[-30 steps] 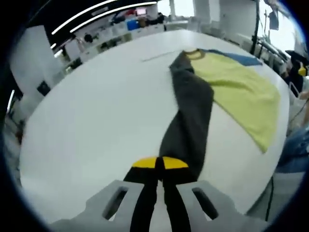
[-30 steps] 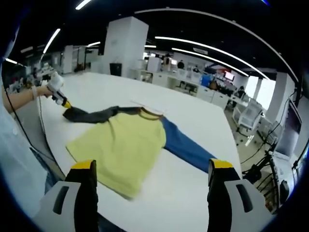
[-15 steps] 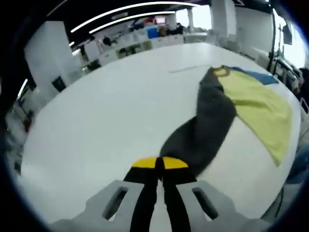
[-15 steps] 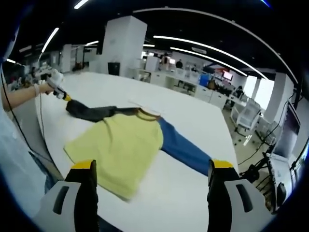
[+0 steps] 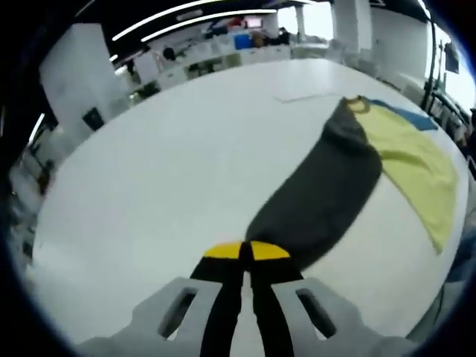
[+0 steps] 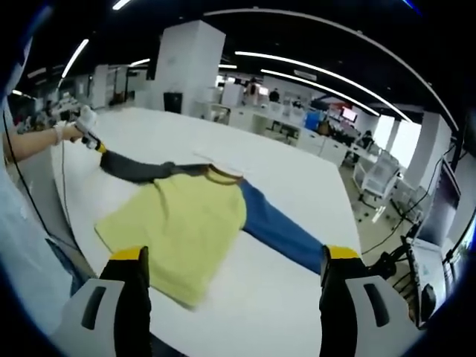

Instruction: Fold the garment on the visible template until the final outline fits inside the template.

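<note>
Garment (image 6: pixel 190 223) is lying spread on the white surface (image 5: pixel 163 156), yellow body in the middle, dark grey sleeve (image 5: pixel 323 193) running out to one side, blue sleeve (image 6: pixel 279 234) to the other. Collar is pointing away from the near edge of the surface in the right gripper view.

Left tongs (image 5: pixel 246 251) are sitting pressed together, yellow tips meeting, clamped on the cuff end of the grey sleeve. The sleeve is stretching away from the tips toward the yellow body (image 5: pixel 416 167). In the right gripper view the same left tongs (image 6: pixel 95 143) are showing at the far left, held in a gloved hand (image 6: pixel 65 132), with the grey sleeve (image 6: pixel 141 168) drawn out flat along the surface.

Right tongs (image 6: pixel 234 256) are standing wide apart, holding nothing, hanging above the near edge of the surface with the yellow body and blue sleeve between the two tips.

Office desks and chairs (image 6: pixel 383 178) are filling the background
</note>
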Motion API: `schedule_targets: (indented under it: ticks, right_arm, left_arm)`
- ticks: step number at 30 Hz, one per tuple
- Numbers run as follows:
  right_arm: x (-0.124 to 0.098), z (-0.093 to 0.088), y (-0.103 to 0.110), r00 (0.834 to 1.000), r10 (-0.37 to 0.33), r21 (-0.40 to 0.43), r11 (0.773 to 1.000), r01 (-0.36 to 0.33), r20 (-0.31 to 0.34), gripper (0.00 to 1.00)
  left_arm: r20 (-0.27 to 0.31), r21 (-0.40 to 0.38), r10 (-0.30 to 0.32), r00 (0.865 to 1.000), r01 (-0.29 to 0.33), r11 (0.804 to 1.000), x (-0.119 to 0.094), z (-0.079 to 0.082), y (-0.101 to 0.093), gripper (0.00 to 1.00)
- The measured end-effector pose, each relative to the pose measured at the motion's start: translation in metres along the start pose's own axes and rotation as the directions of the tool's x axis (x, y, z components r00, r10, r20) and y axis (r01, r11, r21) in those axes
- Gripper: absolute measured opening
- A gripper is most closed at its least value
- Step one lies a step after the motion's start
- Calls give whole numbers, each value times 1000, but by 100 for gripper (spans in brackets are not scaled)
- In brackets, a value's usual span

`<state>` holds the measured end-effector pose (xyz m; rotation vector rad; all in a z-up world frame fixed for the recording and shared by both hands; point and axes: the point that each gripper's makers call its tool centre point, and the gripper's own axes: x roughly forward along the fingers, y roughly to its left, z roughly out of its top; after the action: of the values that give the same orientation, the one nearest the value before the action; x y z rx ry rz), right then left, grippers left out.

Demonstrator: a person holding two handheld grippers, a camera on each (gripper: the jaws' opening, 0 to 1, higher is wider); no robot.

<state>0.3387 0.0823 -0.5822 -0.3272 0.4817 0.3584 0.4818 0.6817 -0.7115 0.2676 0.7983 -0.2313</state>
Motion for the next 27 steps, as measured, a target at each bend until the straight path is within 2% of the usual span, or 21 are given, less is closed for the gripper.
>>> schedule_targets:
  ticks: [4,9,11,22,27]
  right_arm:
    - [1,1,-3,1000,0,1,1000,0,-4,95]
    - [2,3,-3,1000,-3,4,1000,3,-5,95]
    - [4,3,-3,1000,-1,7,1000,1,-8,95]
    - [10,5,-9,1000,-7,11,1000,7,-21,94]
    - [12,5,-10,1000,-12,12,1000,12,-25,94]
  left_arm:
    - [-31,5,13,999,-12,1000,6,-6,11,0]
    - [-24,-3,34,999,-34,999,11,-6,21,0]
    - [-45,9,45,998,-44,999,18,-10,27,0]
    - [-94,-3,42,995,-43,999,33,-17,35,0]
    - [-118,32,42,992,-39,999,34,-21,36,0]
